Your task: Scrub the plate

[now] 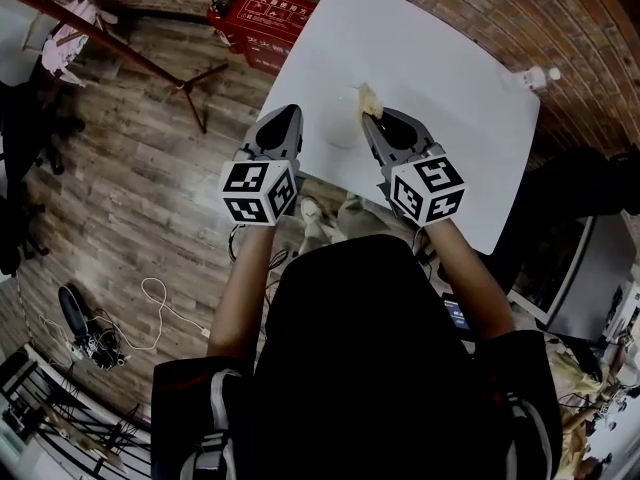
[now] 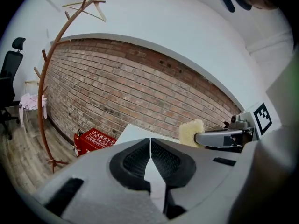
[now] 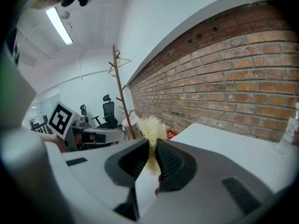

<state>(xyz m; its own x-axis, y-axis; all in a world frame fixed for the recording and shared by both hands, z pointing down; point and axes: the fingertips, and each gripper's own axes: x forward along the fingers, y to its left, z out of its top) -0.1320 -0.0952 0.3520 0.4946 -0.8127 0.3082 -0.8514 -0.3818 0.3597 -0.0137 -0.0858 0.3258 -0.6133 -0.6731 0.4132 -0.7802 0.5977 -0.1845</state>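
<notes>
**Right gripper poised with sponge at the plate's edge**

Its jaws are clamped on a pale yellow, rough-textured sponge. They pinch the lower part, so most of the block stands proud of the tips. That grip leaves a broad free face to rub with and keeps the hard jaws off the crockery.

The left gripper has its jaws pressed together with nothing between them. It sits just beside the left side of the shallow round white plate. Closed like this it makes a blunt tip, probably meant to brace the dish so that it does not slide under the strokes.

The plate lies on the rectangular white table, near the front edge, between the two gripper tips. It is white on white and its rim is faint, so I cannot tell whether either tool touches it. The sponge hangs at its right rim.

Judging from this, scrubbing looks about to begin rather than well under way.

A small clear plastic bottle stands at the table's far right corner, well apart from the work. A red box rests on the wooden floor beyond.
</notes>
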